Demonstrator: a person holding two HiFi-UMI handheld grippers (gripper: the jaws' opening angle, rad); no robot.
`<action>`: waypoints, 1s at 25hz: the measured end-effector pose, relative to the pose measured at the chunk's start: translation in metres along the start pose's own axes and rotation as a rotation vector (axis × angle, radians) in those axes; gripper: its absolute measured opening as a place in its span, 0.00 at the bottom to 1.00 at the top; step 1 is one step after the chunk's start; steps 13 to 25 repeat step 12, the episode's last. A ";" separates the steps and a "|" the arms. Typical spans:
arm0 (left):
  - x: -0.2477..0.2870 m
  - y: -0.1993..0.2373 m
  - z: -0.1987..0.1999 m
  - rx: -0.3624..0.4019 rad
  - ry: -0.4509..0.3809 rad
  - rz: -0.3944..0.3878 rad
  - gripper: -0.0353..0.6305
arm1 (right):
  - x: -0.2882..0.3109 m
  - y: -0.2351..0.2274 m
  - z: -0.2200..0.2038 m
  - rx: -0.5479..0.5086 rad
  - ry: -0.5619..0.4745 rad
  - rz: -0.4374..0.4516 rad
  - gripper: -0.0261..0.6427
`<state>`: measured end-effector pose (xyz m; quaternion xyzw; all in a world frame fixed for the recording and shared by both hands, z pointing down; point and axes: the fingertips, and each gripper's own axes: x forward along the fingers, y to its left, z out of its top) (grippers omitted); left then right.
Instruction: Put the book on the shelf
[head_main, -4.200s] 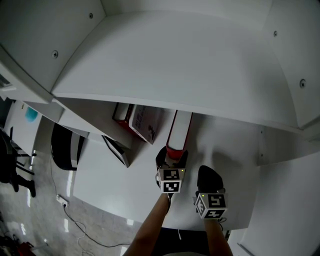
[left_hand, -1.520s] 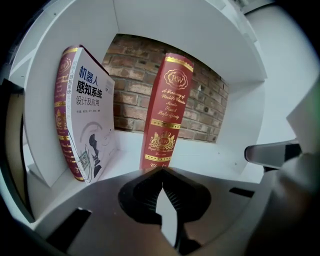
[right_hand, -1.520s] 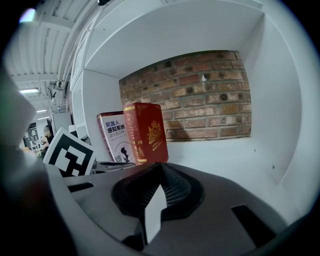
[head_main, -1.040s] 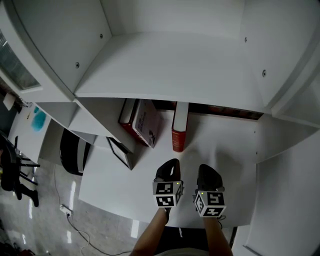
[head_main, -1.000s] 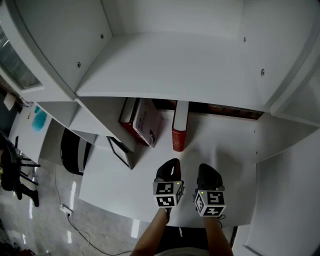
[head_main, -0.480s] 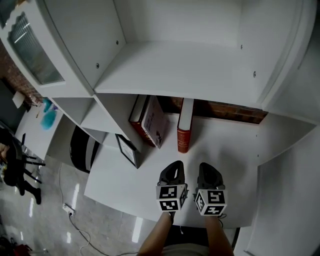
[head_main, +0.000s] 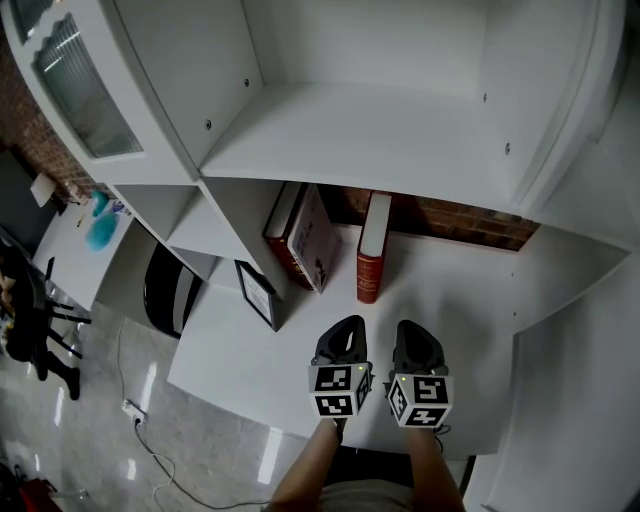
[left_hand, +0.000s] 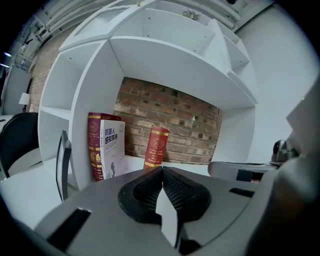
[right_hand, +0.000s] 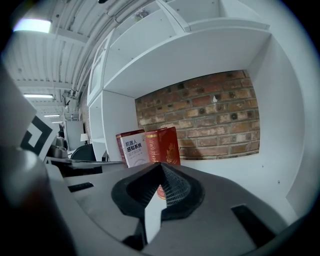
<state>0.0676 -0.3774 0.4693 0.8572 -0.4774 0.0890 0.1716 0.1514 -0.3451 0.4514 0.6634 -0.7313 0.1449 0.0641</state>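
**Claws clenched on nothing, book on the shelf**

The left claw (head_main: 344, 328) and right claw (head_main: 414, 330) hover side by side before the shelf (head_main: 460, 290), jaws pressed together and empty. The red book (head_main: 370, 262) stands upright on it near the brick wall (head_main: 450, 218), apart from two books (head_main: 305, 245) at left

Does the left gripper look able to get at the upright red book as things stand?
Probably yes: only bare shelf lies between the left gripper and the red book; the leaning books stand off to its left. Its jaws are shut, though.
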 end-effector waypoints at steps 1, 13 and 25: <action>0.000 -0.001 -0.001 0.003 0.002 0.001 0.08 | 0.000 0.000 0.001 0.002 -0.003 0.000 0.06; 0.003 -0.013 -0.004 0.009 0.009 -0.025 0.08 | -0.001 0.000 -0.004 0.005 0.009 0.001 0.06; 0.003 -0.013 -0.004 0.009 0.009 -0.025 0.08 | -0.001 0.000 -0.004 0.005 0.009 0.001 0.06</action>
